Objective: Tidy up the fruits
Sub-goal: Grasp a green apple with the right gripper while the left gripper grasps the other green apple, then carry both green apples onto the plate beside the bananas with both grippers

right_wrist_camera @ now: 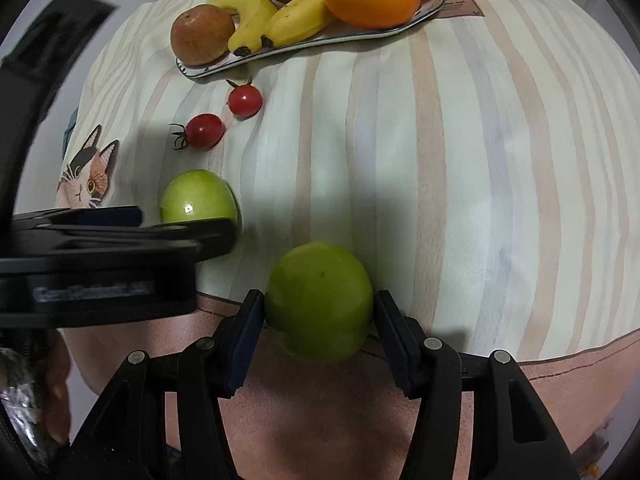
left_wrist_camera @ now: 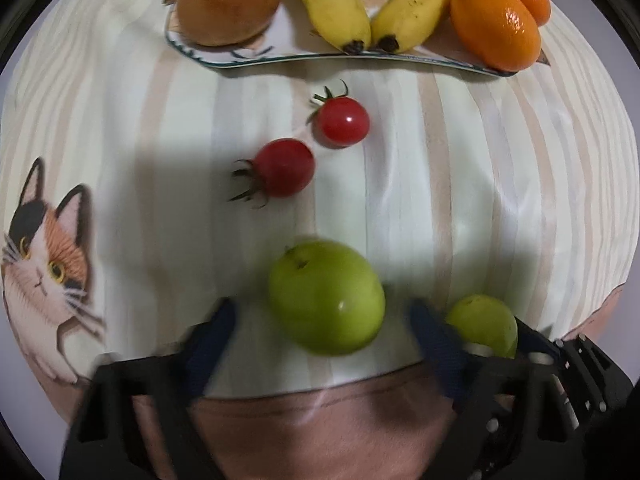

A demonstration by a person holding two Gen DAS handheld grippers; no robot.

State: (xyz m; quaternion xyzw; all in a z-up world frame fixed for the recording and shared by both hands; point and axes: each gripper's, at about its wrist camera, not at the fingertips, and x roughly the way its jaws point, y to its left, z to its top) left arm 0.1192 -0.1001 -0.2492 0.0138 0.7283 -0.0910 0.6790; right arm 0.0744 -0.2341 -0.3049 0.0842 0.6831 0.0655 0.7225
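Note:
My right gripper (right_wrist_camera: 319, 316) is shut on a green apple (right_wrist_camera: 319, 300), its blue pads touching both sides, near the cloth's front edge. My left gripper (left_wrist_camera: 320, 320) is open, its fingers on either side of a second green apple (left_wrist_camera: 326, 296) that lies on the striped cloth (left_wrist_camera: 460, 160); that apple also shows in the right wrist view (right_wrist_camera: 199, 197). The held apple shows in the left wrist view (left_wrist_camera: 482, 324). Two cherry tomatoes (left_wrist_camera: 340, 121) (left_wrist_camera: 284, 167) lie ahead. A plate (left_wrist_camera: 248, 58) at the back holds bananas (left_wrist_camera: 328, 4), oranges (left_wrist_camera: 496, 26) and brown fruits (left_wrist_camera: 228, 0).
A cat picture (left_wrist_camera: 44, 264) is printed on the cloth at the left. The cloth's front edge drops to a pink-brown surface (left_wrist_camera: 320, 420). The left gripper body (right_wrist_camera: 100, 256) sits close to the left of my right gripper.

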